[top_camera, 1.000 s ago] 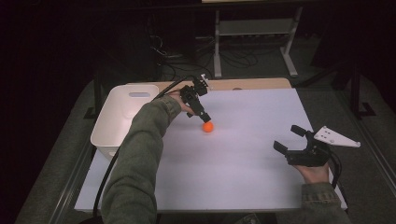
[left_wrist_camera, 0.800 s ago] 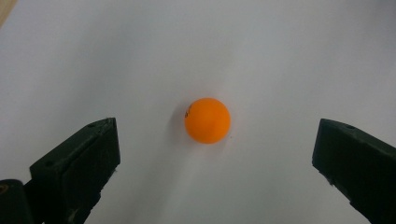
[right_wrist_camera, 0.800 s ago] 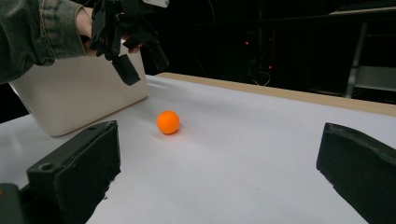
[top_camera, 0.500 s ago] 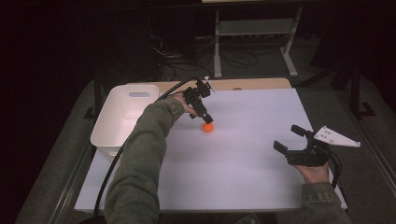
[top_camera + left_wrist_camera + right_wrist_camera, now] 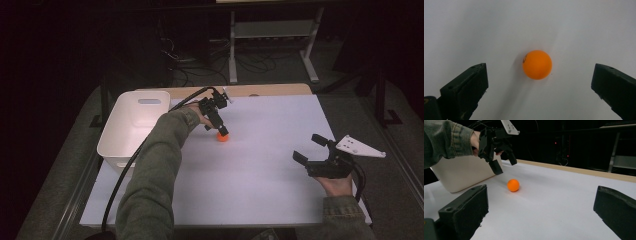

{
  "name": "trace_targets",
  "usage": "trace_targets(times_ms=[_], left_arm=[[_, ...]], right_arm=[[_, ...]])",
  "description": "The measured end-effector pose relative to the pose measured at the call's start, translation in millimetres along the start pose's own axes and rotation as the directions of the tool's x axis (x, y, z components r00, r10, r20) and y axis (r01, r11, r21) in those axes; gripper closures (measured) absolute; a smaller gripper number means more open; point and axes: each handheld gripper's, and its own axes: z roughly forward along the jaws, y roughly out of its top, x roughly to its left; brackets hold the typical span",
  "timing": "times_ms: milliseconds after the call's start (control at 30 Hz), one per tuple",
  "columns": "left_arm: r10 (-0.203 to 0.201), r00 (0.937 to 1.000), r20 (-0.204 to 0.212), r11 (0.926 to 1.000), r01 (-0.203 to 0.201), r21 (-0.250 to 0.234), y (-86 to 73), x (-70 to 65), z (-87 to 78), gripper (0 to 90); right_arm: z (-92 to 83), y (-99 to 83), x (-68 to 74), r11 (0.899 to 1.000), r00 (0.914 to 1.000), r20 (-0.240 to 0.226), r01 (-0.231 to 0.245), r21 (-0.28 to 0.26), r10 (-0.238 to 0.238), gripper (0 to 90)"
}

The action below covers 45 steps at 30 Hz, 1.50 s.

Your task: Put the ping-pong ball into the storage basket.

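1. Two hand-held grippers are in play: the left hand-held gripper (image 5: 220, 126) has come down a little closer over the orange ball (image 5: 223, 136) than it was a second ago, while the right hand-held gripper (image 5: 316, 151) has stayed put near the surface's right edge.
2. Seen along its own jaws, the left hand-held gripper (image 5: 536, 82) is spread wide, with the ball (image 5: 537, 64) lying between and ahead of the two black jaws, touching neither.
3. That closing-in suggests the grasp is about to happen; the ball itself has not moved.
4. The right hand-held gripper (image 5: 539, 215) is also wide and empty, well apart from the ball (image 5: 513, 185).
5. The ball is smooth, matte, round, with a small dark print mark; it would roll easily on the flat white surface (image 5: 270, 175).
6. Just left of it sits a white plastic bin (image 5: 115, 145), rounded-cornered and empty-looking, probably where the ball is headed.
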Motion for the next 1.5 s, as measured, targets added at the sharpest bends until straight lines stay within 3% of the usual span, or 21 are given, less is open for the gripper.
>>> trace_targets(times_ms=[233, 533, 1033, 1500], left_arm=[[-0.002, 1.0, 0.004, 1.0, 0.002, 0.007, 1.9, -1.1, 6.9, 0.6], [0.024, 0.9997, 0.005, 0.9988, -0.024, 0.042, 8.3, -7.7, 20.1, 0.5], [0.016, 0.9998, 0.008, 0.9956, -0.016, 0.092, 6.2, -5.8, 34.7, 2.2], [0.009, 0.9999, 0.008, 0.9954, -0.01, 0.096, 5.0, -3.9, 39.7, 13.8]], right_arm=[[-0.2, 0.0, -0.2, 1.0, 1.0, 0.001, 0.001, 0.001, -0.001, 0.0], [0.4, 0.1, 0.2, 1.0, 1.0, -0.003, 0.004, 0.003, -0.004, 0.0], [0.2, -0.1, 0.6, 1.0, 0.9999, 0.001, 0.011, 0.011, -0.011, 0.0], [0.5, -0.1, 1.5, 1.0, 0.9999, -0.005, 0.013, 0.011, -0.013, 0.0]])
